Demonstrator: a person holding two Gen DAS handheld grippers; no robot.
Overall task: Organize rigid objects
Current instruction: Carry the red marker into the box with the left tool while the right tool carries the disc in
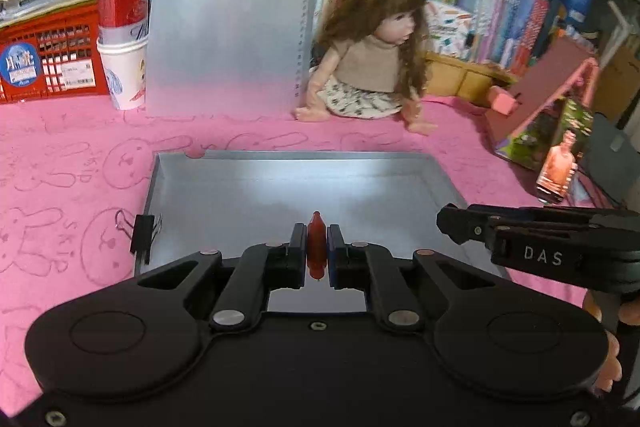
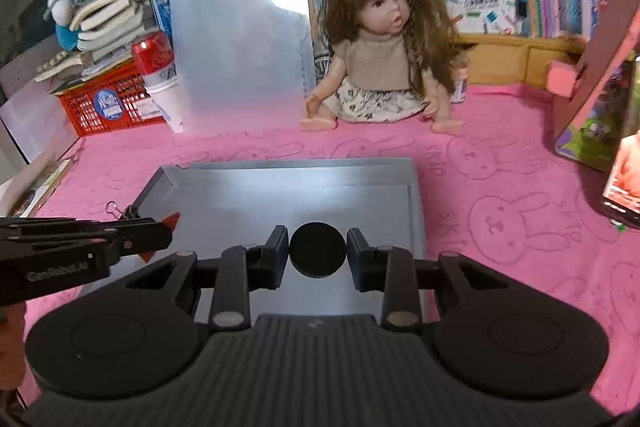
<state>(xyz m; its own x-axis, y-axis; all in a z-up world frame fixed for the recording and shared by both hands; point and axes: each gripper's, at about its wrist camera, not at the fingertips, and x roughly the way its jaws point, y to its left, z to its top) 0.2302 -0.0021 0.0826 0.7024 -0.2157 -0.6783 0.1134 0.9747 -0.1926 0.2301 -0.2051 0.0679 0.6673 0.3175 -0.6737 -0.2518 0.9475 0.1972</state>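
Left gripper [image 1: 317, 251] nearest the lens, fingers nearly closed, clamped on a small red piece [image 1: 316, 245] held edge-on and upright between the pads, over the near part of the metal tray [image 1: 240, 163]. Right gripper [image 2: 318, 251] partly open around a flat black disc [image 2: 317, 249]; both pads sit against the disc's sides, face toward the camera, also above the tray's near half. In the left wrist view the right gripper comes in at 3 o'clock over the tray's right rim; in the right wrist view the left one comes in at 9 o'clock, red piece partly hidden behind its tip. Tray lies on a pink bunny-print cloth [image 1: 72, 163], interior bare and shiny. Black binder clip [image 1: 142, 239] clipped on the tray's left rim, 9 o'clock. Doll [image 1: 372, 67] seated at 12 o'clock beyond the tray. Translucent clipboard [image 1: 228, 15] standing at 11 o'clock, with a red can [image 1: 120, 3] stacked in a white paper cup [image 1: 124, 75] and a red crate [image 1: 48, 59] to its left. Pink toy house [image 1: 548, 99] at 2 o'clock.
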